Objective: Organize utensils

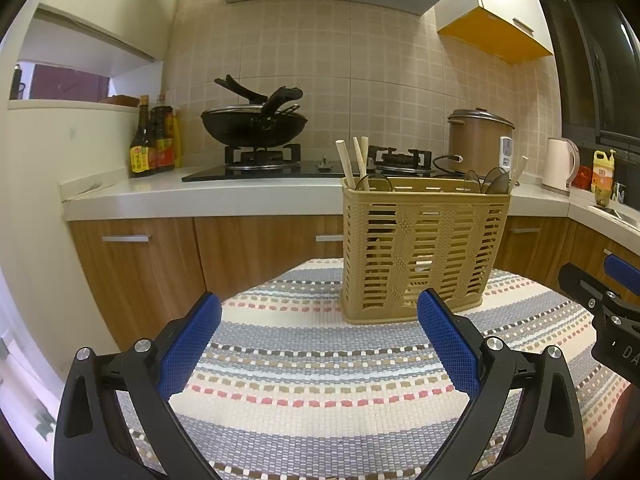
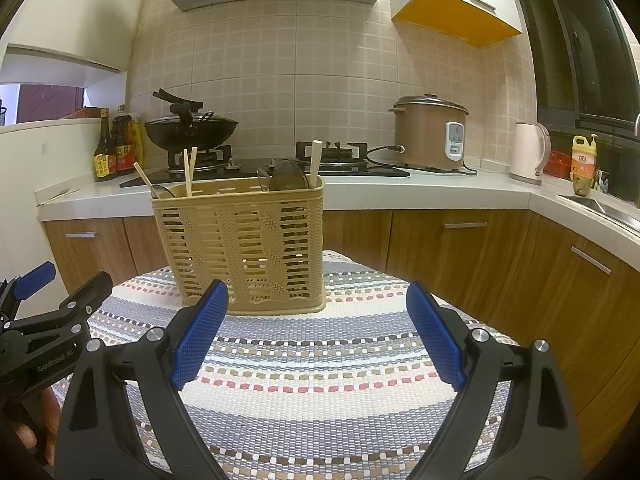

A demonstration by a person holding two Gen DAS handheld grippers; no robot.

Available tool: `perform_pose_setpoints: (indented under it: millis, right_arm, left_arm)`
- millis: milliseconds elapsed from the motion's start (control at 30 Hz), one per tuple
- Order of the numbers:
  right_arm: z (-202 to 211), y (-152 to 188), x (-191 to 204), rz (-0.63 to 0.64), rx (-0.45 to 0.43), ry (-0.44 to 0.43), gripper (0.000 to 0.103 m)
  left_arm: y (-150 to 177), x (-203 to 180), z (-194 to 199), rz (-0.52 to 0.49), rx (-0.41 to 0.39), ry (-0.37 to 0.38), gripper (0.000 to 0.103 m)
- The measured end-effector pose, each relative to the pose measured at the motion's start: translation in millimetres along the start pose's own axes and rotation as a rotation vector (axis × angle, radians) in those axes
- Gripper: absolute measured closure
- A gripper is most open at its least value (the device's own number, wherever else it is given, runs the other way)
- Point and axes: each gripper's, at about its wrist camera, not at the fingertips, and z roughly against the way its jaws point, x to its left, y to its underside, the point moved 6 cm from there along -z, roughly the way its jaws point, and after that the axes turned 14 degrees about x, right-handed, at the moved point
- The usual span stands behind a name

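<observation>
Left wrist view: right gripper (image 1: 600,292) seen at right edge, jaws not judged | right wrist view: sink (image 2: 608,208) seen; left gripper (image 2: 60,280) and right gripper (image 2: 316,300) spread, empty | basket (image 2: 240,240) upright on striped mat (image 2: 320,360), beyond jaws | chopsticks (image 2: 190,172), ladles (image 2: 286,176) held inside.

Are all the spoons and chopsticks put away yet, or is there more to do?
It looks nearly finished. Chopsticks and spoons already stand in the tan basket on the striped cloth. Nothing is in hand: the left gripper and right gripper are both open and empty. No loose utensils show on the cloth, so little seems left.
</observation>
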Motion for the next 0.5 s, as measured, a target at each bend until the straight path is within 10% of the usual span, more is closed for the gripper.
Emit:
perform_pose_setpoints:
  millis: [500]
  right_arm:
    - [-1.4,-0.3,-0.3,0.001,0.005,0.006,0.015]
  left_arm:
    - [0.2,1.3,0.0,0.001,0.005,0.0,0.008]
